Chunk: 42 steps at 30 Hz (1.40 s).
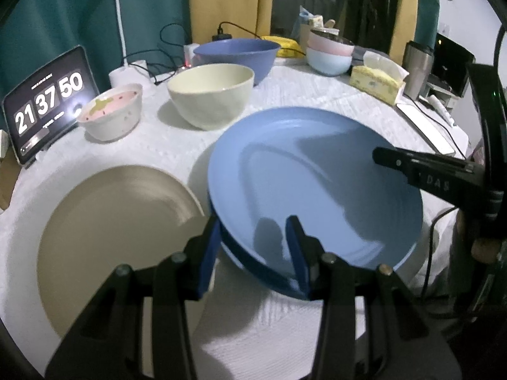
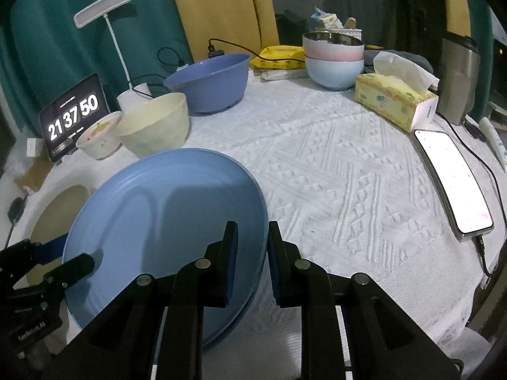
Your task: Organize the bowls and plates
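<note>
A large blue plate [image 1: 317, 174] hangs tilted just above the white tablecloth, held at opposite rims. My left gripper [image 1: 253, 224] is shut on its near rim, one blue pad under the plate and one on top. My right gripper [image 2: 253, 226] is shut on the blue plate [image 2: 164, 215] at its right edge. Each view shows the other gripper's finger lying on the plate. A beige plate [image 1: 111, 237] lies flat to the left, partly under the blue one. Behind stand a small pink-lined bowl [image 1: 111, 114], a cream bowl [image 1: 212, 95], a big blue bowl [image 1: 237, 57] and a pink bowl stacked in a light blue one [image 2: 332, 60].
A tablet clock [image 2: 74, 117] and a white desk lamp [image 2: 104, 15] stand at the back left with cables. A tissue box [image 2: 393, 101], a steel tumbler [image 2: 458, 79] and a lit phone [image 2: 453, 183] on a cable line the table's right side.
</note>
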{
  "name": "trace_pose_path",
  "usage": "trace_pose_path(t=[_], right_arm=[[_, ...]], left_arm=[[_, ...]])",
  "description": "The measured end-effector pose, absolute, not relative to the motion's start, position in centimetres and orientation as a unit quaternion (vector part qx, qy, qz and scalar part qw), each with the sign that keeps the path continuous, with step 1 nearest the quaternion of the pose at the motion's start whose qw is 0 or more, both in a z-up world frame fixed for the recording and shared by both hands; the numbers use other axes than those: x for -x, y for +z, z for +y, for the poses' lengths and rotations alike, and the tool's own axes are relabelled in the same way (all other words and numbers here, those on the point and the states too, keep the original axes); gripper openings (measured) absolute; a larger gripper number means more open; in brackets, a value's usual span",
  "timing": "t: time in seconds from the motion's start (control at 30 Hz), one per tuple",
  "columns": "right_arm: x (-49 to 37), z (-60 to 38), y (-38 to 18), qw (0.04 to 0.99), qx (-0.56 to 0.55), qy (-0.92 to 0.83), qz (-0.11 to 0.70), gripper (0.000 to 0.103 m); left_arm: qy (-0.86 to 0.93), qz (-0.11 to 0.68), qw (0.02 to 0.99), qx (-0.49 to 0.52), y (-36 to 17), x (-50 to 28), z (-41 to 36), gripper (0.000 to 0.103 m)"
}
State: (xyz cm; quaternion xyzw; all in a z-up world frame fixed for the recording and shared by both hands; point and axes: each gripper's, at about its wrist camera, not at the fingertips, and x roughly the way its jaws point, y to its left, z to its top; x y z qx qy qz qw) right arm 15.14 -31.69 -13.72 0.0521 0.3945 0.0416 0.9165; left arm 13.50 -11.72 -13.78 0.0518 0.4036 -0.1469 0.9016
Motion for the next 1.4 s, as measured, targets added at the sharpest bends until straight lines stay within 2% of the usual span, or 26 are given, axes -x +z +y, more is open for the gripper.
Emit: trace_pose_path(t=[0.27, 0.43, 0.57, 1.17, 1.27, 1.4], right_arm=[[-15.8, -30.7, -13.8, 0.914, -0.028, 0.019, 0.405, 0.021], [-15.3, -30.6, -12.4, 0.916, -0.010, -0.005, 0.401, 0.025], [-14.5, -30.5, -11.5, 0.916, -0.005, -0.011, 0.401, 0.026], [-15.5, -28.5, -7.8, 0.920, 0.022, 0.073, 0.384, 0.028], [-16.0, -28.0, -7.6, 0.919, 0.031, 0.098, 0.380, 0.038], [-16.9, -26.9, -7.6, 0.916, 0.037, 0.126, 0.380, 0.040]], left_arm=[[-0.148, 0.412, 0.899, -0.022, -13.3, -14.0, -10.5, 0.048], [-0.154, 0.393, 0.907, -0.015, -12.0, -13.4, -9.8, 0.050], [-0.152, 0.376, 0.914, -0.012, -11.0, -12.9, -9.2, 0.061], [-0.021, 0.340, 0.940, 0.019, -8.5, -12.5, -5.1, 0.063], [0.011, 0.345, 0.938, 0.026, -8.6, -12.1, -4.5, 0.063], [0.047, 0.345, 0.937, 0.032, -8.6, -11.4, -2.9, 0.063]])
